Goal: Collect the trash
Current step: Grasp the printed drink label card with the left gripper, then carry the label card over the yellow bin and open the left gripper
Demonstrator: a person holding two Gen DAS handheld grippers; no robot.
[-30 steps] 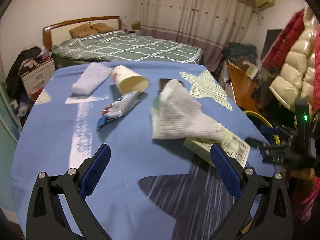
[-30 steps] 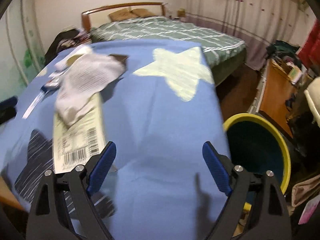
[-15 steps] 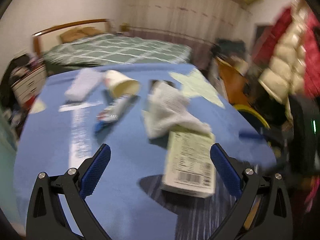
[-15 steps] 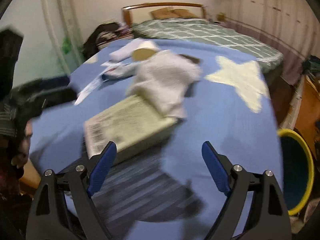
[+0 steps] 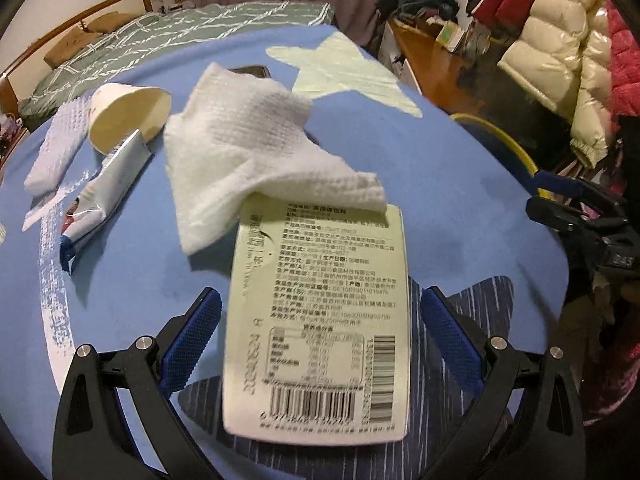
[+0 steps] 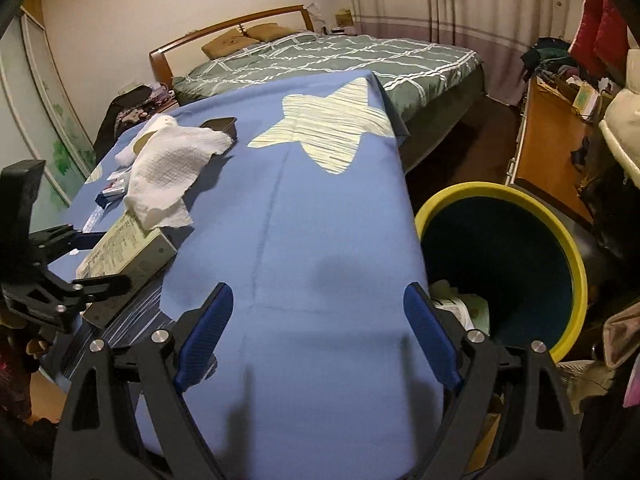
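A pale green carton [image 5: 320,312] with barcodes lies flat on the blue star-print cloth [image 5: 440,184]. My left gripper [image 5: 320,294] is open and straddles the carton's near half, a small gap showing at each blue pad. A crumpled white paper towel [image 5: 256,152] drapes over the carton's far end. Behind it lie a tipped paper cup [image 5: 128,114], a squeezed tube [image 5: 104,188] and a white textured cloth [image 5: 56,152]. My right gripper [image 6: 318,290] is open over bare blue cloth, holding nothing. To its right stands the yellow-rimmed bin [image 6: 492,187].
A dark phone [image 5: 250,71] lies beyond the towel. A carton [image 6: 460,308] lies inside the bin. A bed with a green cover [image 6: 340,56] stands behind the table. A wooden desk [image 6: 548,152] and hanging jackets [image 5: 560,40] crowd the right side.
My left gripper came forward and down, and the carton now lies between its jaws. The right gripper swung away from the carton back toward the bin, still open.
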